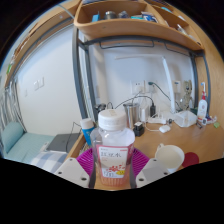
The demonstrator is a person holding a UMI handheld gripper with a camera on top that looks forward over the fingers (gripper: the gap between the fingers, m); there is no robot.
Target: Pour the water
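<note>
Looks like the carry step: the gripper (pixel 115 168) has its fingers clamped on the bottle (pixel 114 148), held up over the desk (pixel 190 140), so next I'd swing right and tip it over the cup (pixel 168 156).

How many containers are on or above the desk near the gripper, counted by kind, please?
Bottles: 1, the bottle with white cap between the gripper fingers, apparently gripped
Cups: 1, the pale cup on the desk beside it
Total: 2
</note>
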